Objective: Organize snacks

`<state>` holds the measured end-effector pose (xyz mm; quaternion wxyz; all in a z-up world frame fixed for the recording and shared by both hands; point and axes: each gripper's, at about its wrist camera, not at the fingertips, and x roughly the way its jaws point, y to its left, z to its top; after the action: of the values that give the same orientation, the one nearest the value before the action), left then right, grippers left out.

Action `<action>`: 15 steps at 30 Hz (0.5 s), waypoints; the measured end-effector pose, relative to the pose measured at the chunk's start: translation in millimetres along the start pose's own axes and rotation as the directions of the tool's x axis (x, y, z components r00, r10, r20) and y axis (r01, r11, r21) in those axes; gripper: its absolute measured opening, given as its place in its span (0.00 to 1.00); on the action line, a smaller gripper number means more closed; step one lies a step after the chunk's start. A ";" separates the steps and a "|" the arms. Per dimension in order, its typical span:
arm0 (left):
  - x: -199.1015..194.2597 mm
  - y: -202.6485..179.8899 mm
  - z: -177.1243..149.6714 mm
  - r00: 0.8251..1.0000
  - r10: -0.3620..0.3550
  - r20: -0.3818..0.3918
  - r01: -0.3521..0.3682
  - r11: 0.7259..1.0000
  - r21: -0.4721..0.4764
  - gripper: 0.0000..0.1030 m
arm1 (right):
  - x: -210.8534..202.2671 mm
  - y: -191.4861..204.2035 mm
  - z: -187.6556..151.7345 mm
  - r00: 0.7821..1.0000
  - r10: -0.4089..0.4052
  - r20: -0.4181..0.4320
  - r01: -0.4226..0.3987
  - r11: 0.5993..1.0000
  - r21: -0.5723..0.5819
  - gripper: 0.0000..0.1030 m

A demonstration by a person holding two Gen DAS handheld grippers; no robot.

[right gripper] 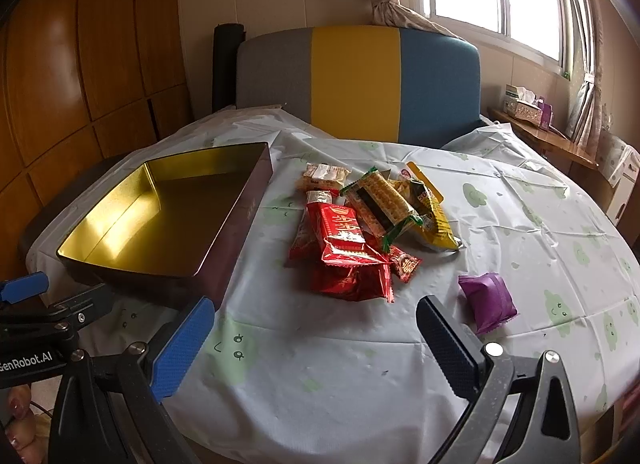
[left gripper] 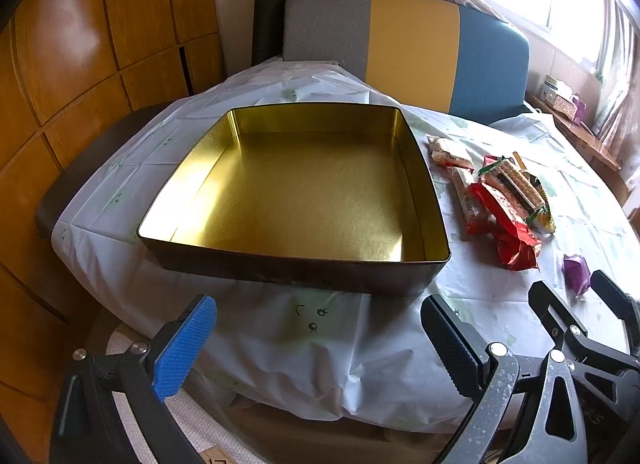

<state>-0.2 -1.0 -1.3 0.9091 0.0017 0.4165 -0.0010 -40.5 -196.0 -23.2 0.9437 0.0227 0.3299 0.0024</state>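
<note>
Both claws, left claw [left gripper: 320, 344] and right claw [right gripper: 316, 348], spread apart, tin [left gripper: 432, 220] beside snack pile [right gripper: 360, 224], possibly overlapping, purple packet [right gripper: 488, 300] apart

A grey, yellow and blue chair [right gripper: 356, 80] stands behind the cloth-covered table [right gripper: 520, 224].

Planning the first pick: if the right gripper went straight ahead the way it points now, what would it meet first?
Probably the red snack packets at the near edge of the pile; only bare tablecloth lies before them. The right gripper is open, and the purple packet sits off to its right. Depth is uncertain.
</note>
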 end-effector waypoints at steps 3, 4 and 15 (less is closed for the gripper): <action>-0.2 -0.5 -0.5 1.000 0.001 0.004 -0.001 1.000 0.002 1.00 | 0.0 -0.1 0.1 1.000 0.005 -0.005 -0.005 1.000 0.003 1.00; 0.1 -1.1 -0.6 1.000 0.003 0.006 -0.003 1.000 0.003 1.00 | -0.6 -0.2 0.0 1.000 0.004 -0.003 -0.004 1.000 0.004 1.00; 2.8 -3.1 -2.1 0.999 0.020 0.033 -0.020 0.999 0.024 1.00 | 0.4 -0.9 0.3 1.000 0.005 -0.004 -0.005 1.000 0.005 1.00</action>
<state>0.1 -4.1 -4.7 0.9158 0.0170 0.4013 0.0030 -40.0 -197.0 -23.2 0.9431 0.0256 0.3316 0.0040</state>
